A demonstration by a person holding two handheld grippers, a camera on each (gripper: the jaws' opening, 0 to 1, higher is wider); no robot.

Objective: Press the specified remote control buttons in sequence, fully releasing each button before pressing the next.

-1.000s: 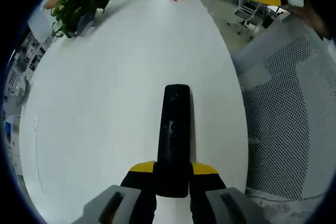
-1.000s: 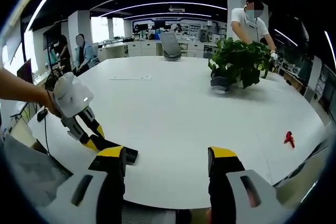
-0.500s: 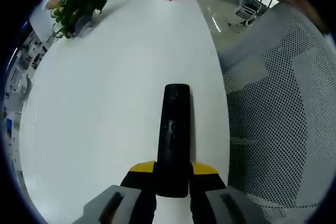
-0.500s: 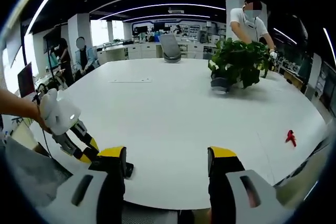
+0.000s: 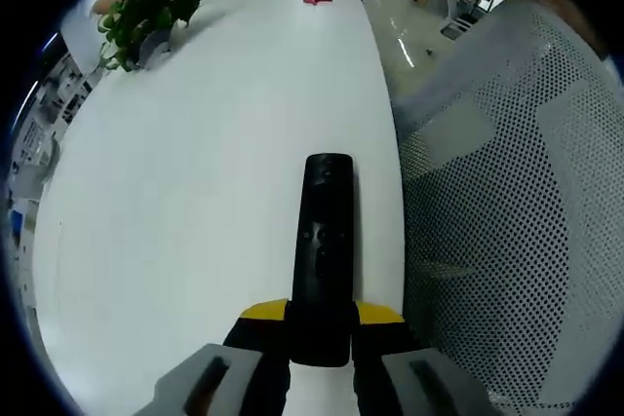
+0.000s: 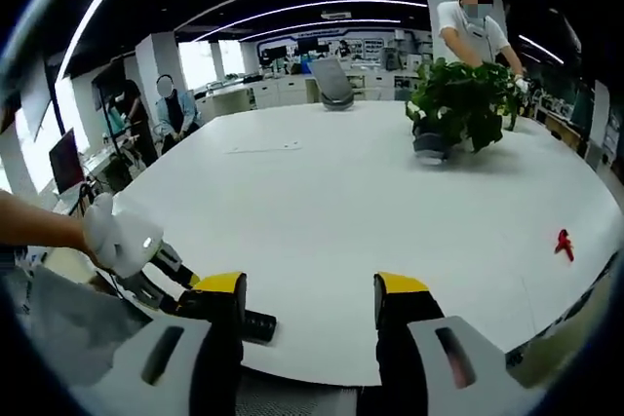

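Black remote [image 5: 324, 241], clamped in left tool [image 5: 322, 323]

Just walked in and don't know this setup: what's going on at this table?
A person is working with a claw in each hand at a large white table. The left claw is shut on the near end of a black remote control, held pointing out over the table. The right claw is open and empty, facing across the table near its edge, not touching any button. A potted plant and a small red object sit farther off on the table.
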